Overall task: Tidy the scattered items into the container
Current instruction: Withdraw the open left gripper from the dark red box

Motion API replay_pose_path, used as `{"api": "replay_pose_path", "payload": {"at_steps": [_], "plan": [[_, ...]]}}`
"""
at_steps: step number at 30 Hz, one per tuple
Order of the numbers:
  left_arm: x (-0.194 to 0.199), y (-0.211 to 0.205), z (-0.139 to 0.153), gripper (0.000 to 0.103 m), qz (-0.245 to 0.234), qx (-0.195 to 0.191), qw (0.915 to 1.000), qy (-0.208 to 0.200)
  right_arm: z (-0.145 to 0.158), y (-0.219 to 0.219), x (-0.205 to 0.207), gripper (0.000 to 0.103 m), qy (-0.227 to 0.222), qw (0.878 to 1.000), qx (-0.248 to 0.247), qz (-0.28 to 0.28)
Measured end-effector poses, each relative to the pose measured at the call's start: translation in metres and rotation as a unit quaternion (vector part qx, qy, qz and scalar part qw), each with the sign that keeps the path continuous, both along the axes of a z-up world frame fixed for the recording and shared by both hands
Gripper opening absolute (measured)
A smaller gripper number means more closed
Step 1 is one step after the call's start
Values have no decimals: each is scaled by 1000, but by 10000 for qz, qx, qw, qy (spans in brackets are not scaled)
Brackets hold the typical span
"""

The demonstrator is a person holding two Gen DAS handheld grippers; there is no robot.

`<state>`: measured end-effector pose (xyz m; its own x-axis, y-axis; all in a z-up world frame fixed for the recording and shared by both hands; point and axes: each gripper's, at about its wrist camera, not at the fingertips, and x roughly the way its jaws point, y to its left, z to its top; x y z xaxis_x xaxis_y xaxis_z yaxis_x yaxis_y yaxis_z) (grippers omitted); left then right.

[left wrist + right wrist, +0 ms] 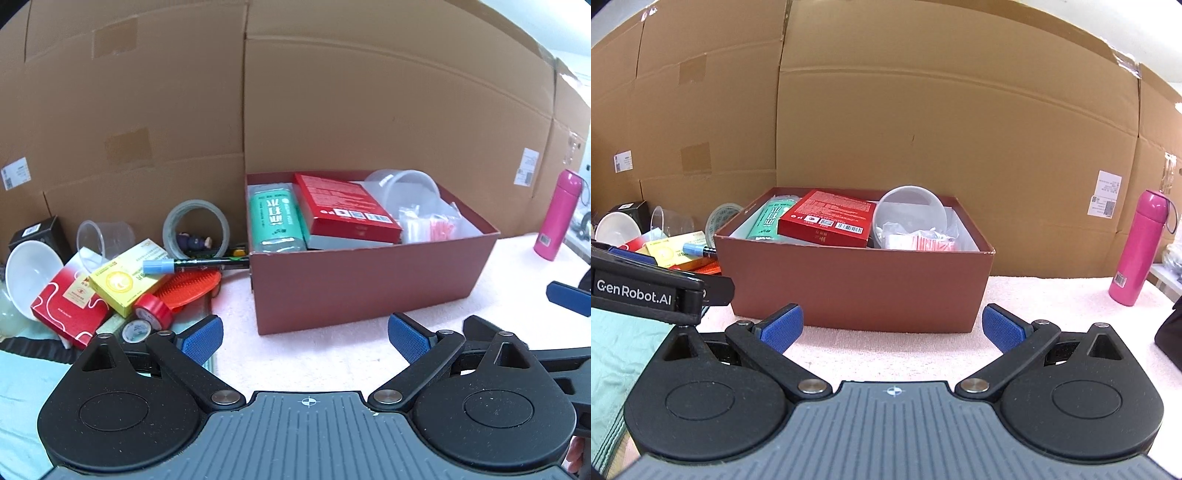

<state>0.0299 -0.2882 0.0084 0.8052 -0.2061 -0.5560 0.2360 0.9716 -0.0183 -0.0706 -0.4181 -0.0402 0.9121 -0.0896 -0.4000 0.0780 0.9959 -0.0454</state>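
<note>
Both grippers, left (pixel 304 338) and right (pixel 892 328), spread wide, empty, near side of box (pixel 369 288). Pile left of box: marker (pixel 192 265) lies across yellow carton (pixel 125 282). Risk: grabbing marker topples pile; red tape (pixel 153 310) likely rolls.

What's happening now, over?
Left gripper and right gripper open, empty. Brown box partly filled. Marker, yellow box, red tape heaped left, outside it. Path clear.
</note>
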Motion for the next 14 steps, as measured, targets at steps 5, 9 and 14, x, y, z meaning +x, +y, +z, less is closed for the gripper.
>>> {"api": "replay_pose_path", "payload": {"at_steps": [5, 9, 14], "plan": [[-3, -4, 0, 101, -21, 84, 10000, -29, -3, 1, -3, 103, 25, 10000, 33, -17], [-4, -4, -1, 101, -51, 89, 9999, -50, -4, 1, -3, 103, 56, 10000, 61, -24], [-4, -4, -1, 101, -68, 142, 9999, -48, -5, 4, -2, 103, 83, 10000, 39, 2]]}}
